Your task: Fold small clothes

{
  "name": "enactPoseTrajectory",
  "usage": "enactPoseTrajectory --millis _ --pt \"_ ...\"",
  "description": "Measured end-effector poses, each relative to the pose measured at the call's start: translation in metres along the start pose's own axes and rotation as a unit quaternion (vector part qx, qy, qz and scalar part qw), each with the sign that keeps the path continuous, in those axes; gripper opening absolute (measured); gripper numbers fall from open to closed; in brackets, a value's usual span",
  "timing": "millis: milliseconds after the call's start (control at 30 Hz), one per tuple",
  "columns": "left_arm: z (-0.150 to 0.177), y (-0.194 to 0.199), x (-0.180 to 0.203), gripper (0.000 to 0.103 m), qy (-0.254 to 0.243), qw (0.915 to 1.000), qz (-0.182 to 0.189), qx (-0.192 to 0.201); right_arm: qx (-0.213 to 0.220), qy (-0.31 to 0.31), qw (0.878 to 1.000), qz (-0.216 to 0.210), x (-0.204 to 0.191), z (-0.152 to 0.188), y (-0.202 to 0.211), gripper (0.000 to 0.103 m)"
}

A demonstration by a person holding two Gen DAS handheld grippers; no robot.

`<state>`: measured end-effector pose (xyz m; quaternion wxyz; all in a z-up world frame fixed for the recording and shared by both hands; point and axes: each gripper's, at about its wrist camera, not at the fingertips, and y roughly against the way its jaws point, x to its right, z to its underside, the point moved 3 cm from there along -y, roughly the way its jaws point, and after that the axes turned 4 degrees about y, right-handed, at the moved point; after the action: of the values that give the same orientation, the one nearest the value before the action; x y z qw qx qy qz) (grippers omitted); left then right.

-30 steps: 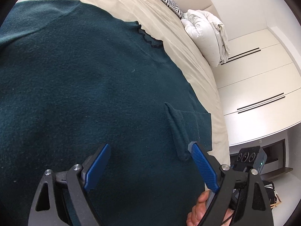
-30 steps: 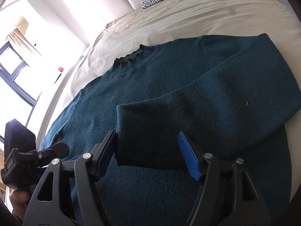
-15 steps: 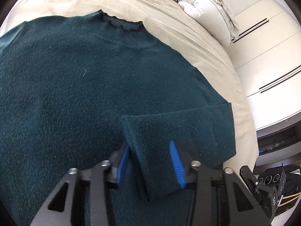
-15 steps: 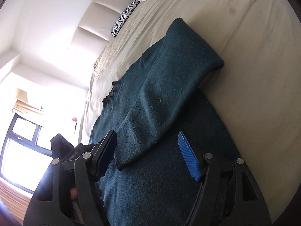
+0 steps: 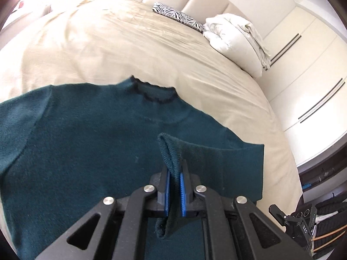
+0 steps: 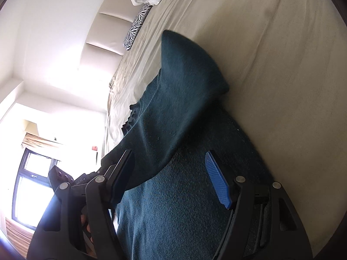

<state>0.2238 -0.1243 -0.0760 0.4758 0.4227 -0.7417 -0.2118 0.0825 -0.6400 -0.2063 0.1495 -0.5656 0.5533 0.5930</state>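
A dark teal sweater [image 5: 86, 140] lies flat on the beige bed [image 5: 130, 49], neckline toward the headboard. My left gripper [image 5: 174, 171] is closing tight on the ribbed cuff [image 5: 171, 151] of one sleeve; both blue pads press the knit and the cuff stands up from the body. In the right wrist view that sleeve [image 6: 173, 108] runs raised from the shoulder down toward the left gripper's body behind my left finger. My right gripper [image 6: 168, 155] hovers open over the sweater's body [image 6: 184, 205], gripping nothing.
A zebra-print pillow [image 5: 175, 16] and a bundled white duvet [image 5: 234, 36] sit by the padded headboard. White wardrobe doors [image 5: 314, 75] stand past the bed's right edge. A window [image 6: 32, 184] is on the other side. Bare sheet [image 6: 282, 86] borders the sweater.
The left gripper went from wide open to shut on the sleeve cuff and lifted it. The right gripper rolled and swung sideways, still open; the sleeve left its jaws.
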Motion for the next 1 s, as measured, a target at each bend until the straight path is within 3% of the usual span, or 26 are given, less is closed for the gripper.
enactPoseTrajectory --millis 233,533,767,900,1000 --pt "-0.034 0.003 -0.052 0.008 0.059 0.9976 -0.026 0.026 0.011 -0.039 0.999 -0.01 0.003 -0.022 -0.007 0.067" --pt "-0.03 -0.011 -0.075 0.008 0.08 0.9964 -0.019 0.021 -0.002 -0.119 0.992 -0.036 0.01 -0.035 -0.033 0.068" --pt "-0.025 -0.01 -0.081 0.008 0.076 0.997 -0.015 0.012 0.008 -0.12 0.992 -0.024 0.003 -0.058 -0.06 0.068" --pt "-0.025 -0.012 -0.081 0.008 0.076 0.997 -0.014 0.01 -0.014 -0.107 0.994 -0.001 -0.002 -0.057 -0.06 0.068" --pt "-0.025 -0.011 -0.081 0.008 0.075 0.997 -0.014 0.008 -0.02 -0.063 0.998 0.023 -0.014 -0.058 -0.047 0.068"
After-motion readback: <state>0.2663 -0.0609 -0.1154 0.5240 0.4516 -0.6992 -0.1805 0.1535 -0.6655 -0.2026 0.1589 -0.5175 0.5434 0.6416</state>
